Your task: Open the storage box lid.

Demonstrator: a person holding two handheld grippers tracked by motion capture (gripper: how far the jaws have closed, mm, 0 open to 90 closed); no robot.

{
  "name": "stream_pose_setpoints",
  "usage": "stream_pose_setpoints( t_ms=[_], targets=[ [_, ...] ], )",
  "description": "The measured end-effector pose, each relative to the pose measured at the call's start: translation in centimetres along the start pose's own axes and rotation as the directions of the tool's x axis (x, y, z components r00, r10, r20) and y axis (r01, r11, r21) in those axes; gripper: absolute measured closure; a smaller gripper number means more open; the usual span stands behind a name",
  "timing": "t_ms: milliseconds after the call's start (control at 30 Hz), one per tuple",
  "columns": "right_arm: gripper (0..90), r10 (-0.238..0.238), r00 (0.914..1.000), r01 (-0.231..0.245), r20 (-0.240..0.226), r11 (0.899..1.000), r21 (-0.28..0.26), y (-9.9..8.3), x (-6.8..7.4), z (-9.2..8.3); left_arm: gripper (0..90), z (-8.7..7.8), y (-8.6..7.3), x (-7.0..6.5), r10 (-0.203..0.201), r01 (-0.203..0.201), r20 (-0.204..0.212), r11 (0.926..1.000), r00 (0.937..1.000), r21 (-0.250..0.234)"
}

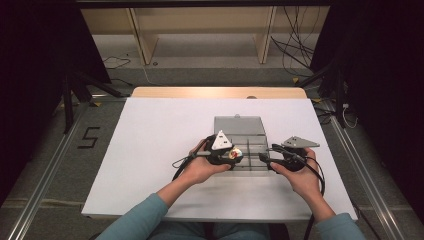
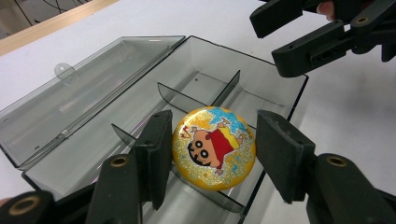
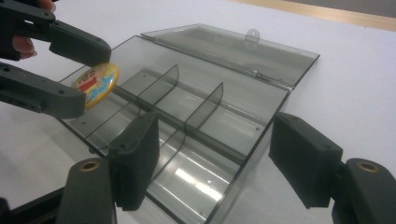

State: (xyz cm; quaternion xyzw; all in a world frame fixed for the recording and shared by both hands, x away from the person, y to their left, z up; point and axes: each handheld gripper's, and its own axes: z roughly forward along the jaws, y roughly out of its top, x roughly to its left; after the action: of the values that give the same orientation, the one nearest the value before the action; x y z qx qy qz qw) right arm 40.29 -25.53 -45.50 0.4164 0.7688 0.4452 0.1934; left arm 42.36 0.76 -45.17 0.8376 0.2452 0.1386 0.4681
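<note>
The left gripper [image 2: 210, 154] holds a round badge [image 2: 214, 148] between its jaws, low in the middle of the left gripper view, hanging over the near end of an open box [image 2: 140, 100]. In the right gripper view one pad sits on the badge's face and one beneath, so it looks pinched by its flat sides.

The right gripper [image 3: 212, 161] has its jaws apart, straddling the near corner of the box without clearly pressing it.

The badge is a glossy, glittery yellow disc with a cartoon figure. Its domed face looks slick, and I'd guess it could skid out of the pads or land on edge against a divider [image 2: 184, 98]. The box is thin smoky clear plastic, probably light, with its lid [image 2: 70, 100] laid flat; a nudge could slide it across the white table [image 1: 150, 150].
</note>
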Motion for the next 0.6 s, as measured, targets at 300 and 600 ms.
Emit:
stream_pose_setpoints(
  t_ms=[300, 600],
  targets=[
    [33.5, 0.002, 1.0, -0.002, -0.001, 1.0, -0.004, 0.0, -0.02, 0.0, 47.3, 0.47, 0.2, -0.09, -0.003, 0.003, 0.001, 1.0, 1.0, 0.007],
    [33.5, 0.002, 1.0, -0.002, 0.001, 1.0, -0.005, 0.01, -0.04, -0.01, 47.3, 0.97, 0.31, -0.1, -0.016, 0.015, 0.007, 0.9998, 0.9999, 0.014]
  ],
)
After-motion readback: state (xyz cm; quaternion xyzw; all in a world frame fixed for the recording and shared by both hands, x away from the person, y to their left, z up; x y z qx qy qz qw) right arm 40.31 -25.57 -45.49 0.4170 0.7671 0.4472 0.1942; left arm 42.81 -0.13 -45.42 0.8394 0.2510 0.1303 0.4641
